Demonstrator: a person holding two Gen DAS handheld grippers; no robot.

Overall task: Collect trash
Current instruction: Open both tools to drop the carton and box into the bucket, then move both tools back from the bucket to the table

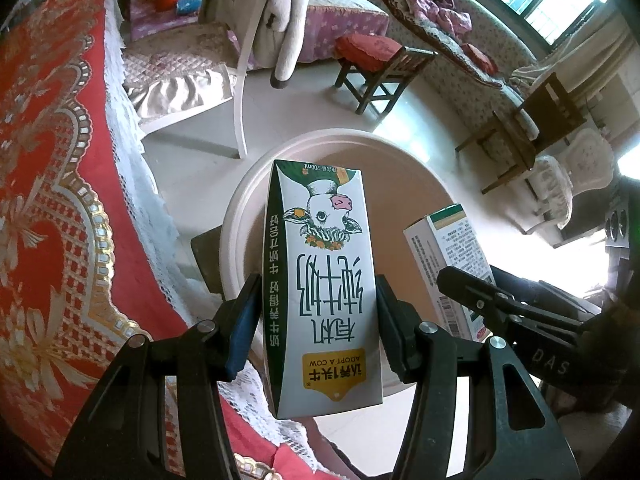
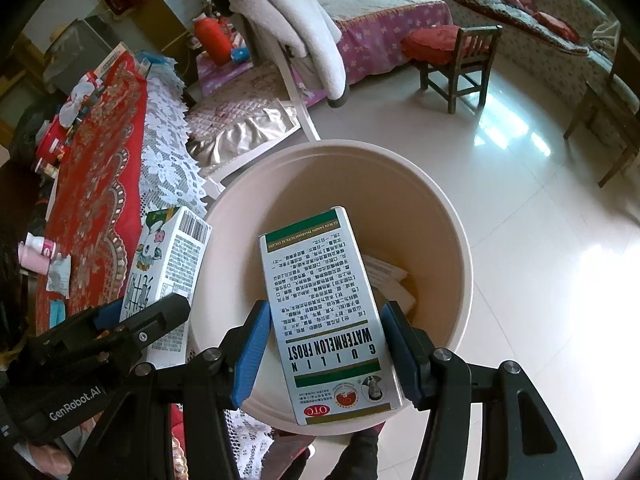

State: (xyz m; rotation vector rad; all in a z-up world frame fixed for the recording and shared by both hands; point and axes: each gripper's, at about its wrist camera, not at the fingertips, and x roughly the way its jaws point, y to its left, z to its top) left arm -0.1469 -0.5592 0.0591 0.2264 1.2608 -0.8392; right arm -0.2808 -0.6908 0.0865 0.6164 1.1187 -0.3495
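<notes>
A: Start nearest. At the bottom centre of the left wrist view, the left gripper (image 1: 318, 316) is clenched on the milk carton (image 1: 320, 280) — its pads press both long sides and the carton hangs upside down. Bottom centre of the right wrist view, the right gripper (image 2: 326, 344) grips the Watermelon Frost medicine box (image 2: 328, 308) the same way.

B: And what lies beyond them?

A: The cream waste bin (image 2: 452, 232), mid-frame, open mouth up. The medicine box sits squarely over the opening; the carton is nearer the bin's left rim, close to the lace edge of the red tablecloth (image 1: 52, 184).

B: So how should the drop go?

A: My judgement: bring the carton further over the centre first, so it clears the rim, then open each claw fully — one at a time, so the boxes don't knock each other. Some white paper (image 2: 384, 272) already lies at the bottom.

B: Farther off?

A: A wooden chair (image 2: 456, 60) with a red cushion, upper right, on the glossy tiled floor.
</notes>
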